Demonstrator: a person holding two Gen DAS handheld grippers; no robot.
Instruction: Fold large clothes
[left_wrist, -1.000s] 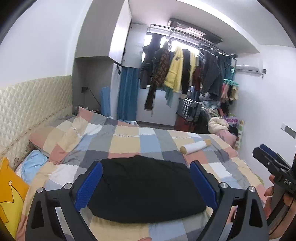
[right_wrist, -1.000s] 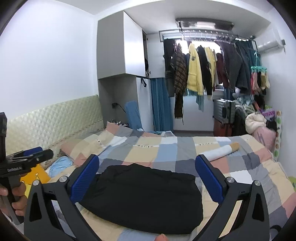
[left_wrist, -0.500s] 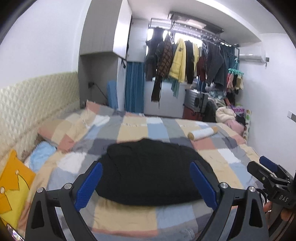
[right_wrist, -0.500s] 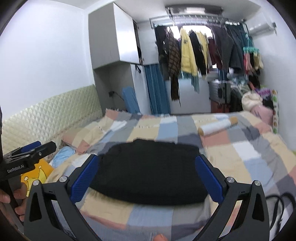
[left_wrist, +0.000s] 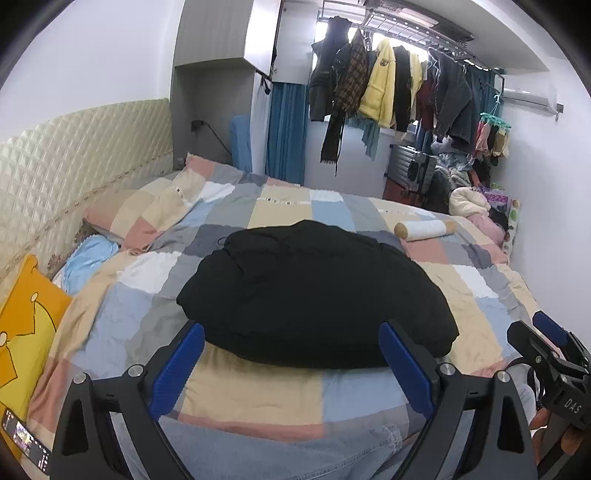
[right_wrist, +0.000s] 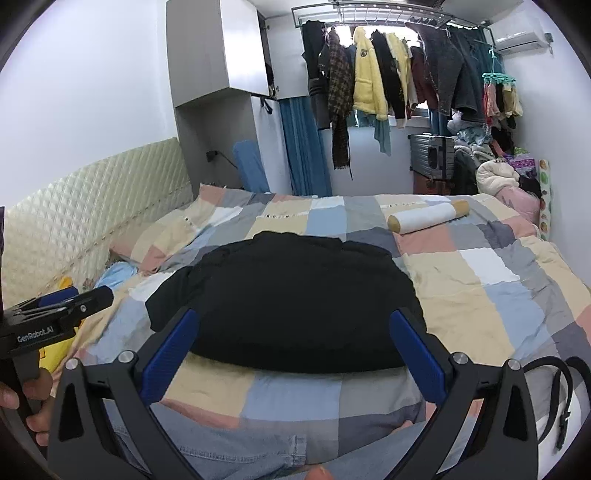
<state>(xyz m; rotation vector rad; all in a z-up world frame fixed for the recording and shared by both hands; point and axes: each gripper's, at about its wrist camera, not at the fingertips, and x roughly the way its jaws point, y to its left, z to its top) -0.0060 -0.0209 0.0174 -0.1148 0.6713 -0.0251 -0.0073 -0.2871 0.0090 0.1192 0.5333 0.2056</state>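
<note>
Yellow cushion (left_wrist: 26, 314): at the far left edge of the bed, near the padded headboard (left_wrist: 74, 155).
Left gripper (left_wrist: 291, 341): jaws wide apart, holding nothing, above the near edge of the bed.
Black garment (left_wrist: 314, 295): folded into a thick bundle, lying in the middle of the checkered blanket (left_wrist: 480, 306).
Right gripper (right_wrist: 295, 332): jaws wide apart too, empty, just before the bundle.
White roll (right_wrist: 426, 218): on the blanket behind the garment, to the right.
Black belt (right_wrist: 561, 387): at the right near edge.
</note>
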